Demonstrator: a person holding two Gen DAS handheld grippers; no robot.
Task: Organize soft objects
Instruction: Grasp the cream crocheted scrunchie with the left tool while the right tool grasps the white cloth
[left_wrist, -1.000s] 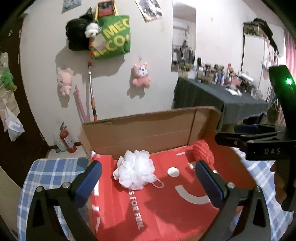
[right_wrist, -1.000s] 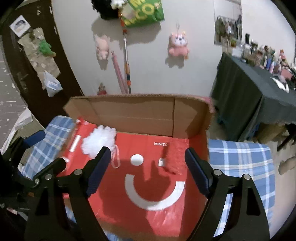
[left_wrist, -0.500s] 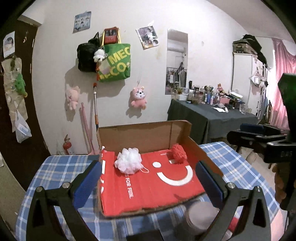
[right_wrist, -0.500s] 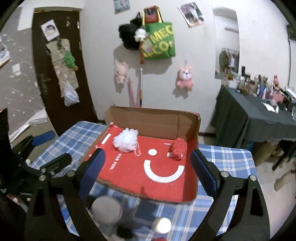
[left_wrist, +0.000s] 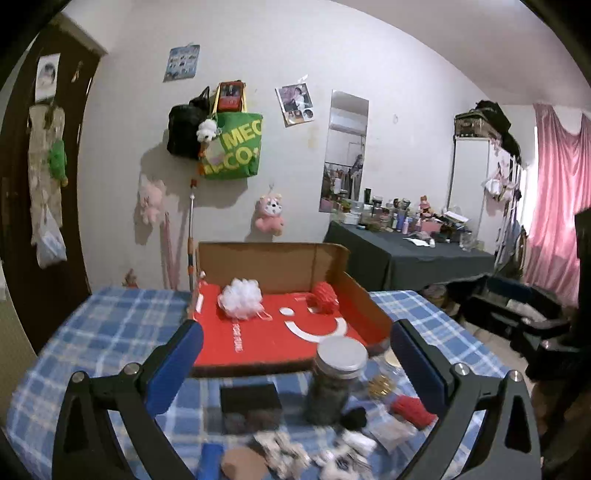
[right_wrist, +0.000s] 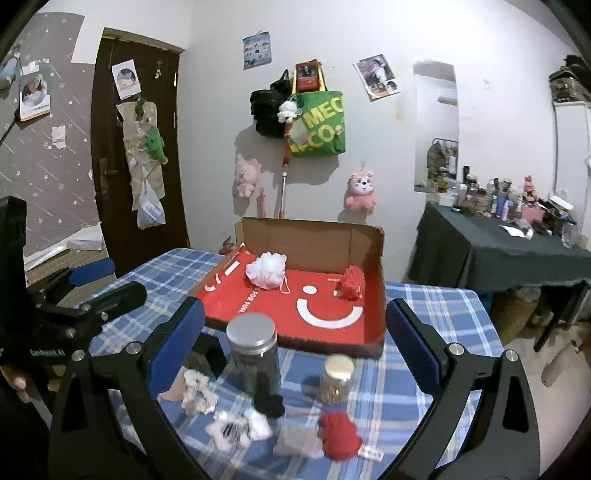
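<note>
A red-lined cardboard box (left_wrist: 258, 343) (right_wrist: 375, 306) sits on the blue checked table. Inside lie a white mesh bath puff (left_wrist: 241, 298) (right_wrist: 266, 270) and a red fluffy ball (left_wrist: 325, 296) (right_wrist: 351, 283). In front of the box lie another red soft ball (right_wrist: 340, 435) (left_wrist: 412, 410), a black soft piece (right_wrist: 269, 404) and white striped soft toys (right_wrist: 231, 428) (left_wrist: 284, 448). My left gripper (left_wrist: 295, 350) is open and empty, held back above the near clutter. My right gripper (right_wrist: 295, 332) is open and empty too.
A tall dark jar with a silver lid (right_wrist: 255, 360) (left_wrist: 334, 380) and a small gold-lidded jar (right_wrist: 336, 378) stand in front of the box. A black block (left_wrist: 249, 395) lies near them. A dark-clothed table with bottles (right_wrist: 498, 240) stands at the right.
Both grippers have pulled back and up from the box, empty. The jars and loose soft things in front of the box have come into view.
</note>
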